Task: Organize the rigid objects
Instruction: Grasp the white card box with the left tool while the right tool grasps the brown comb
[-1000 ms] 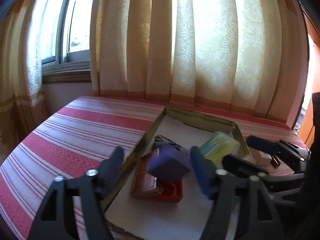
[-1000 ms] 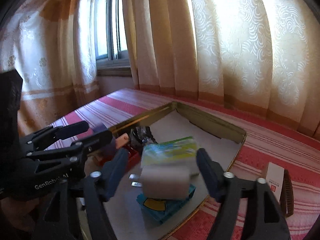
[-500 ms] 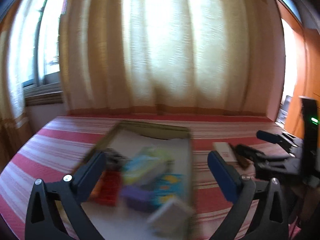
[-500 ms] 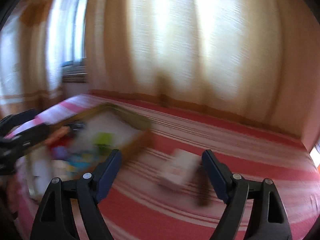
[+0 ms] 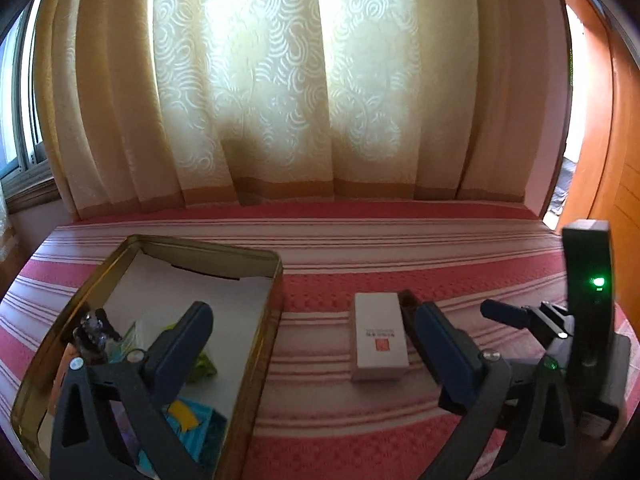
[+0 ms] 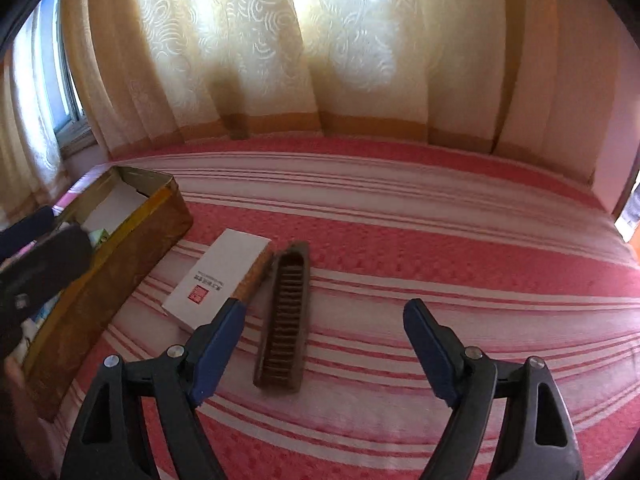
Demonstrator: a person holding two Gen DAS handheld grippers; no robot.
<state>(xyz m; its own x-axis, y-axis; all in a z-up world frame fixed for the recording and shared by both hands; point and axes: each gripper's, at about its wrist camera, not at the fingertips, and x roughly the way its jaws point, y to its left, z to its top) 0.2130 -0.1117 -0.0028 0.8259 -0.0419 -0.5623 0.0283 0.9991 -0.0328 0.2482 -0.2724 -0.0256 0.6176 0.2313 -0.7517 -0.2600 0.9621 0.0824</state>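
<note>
right wrist: brown comb (image 6: 286, 318) | left wrist: tin contents (image 5: 192, 424)

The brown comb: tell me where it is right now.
In the right wrist view the brown comb lies on the striped cloth, just right of the white box and outside the gold tin.
</note>
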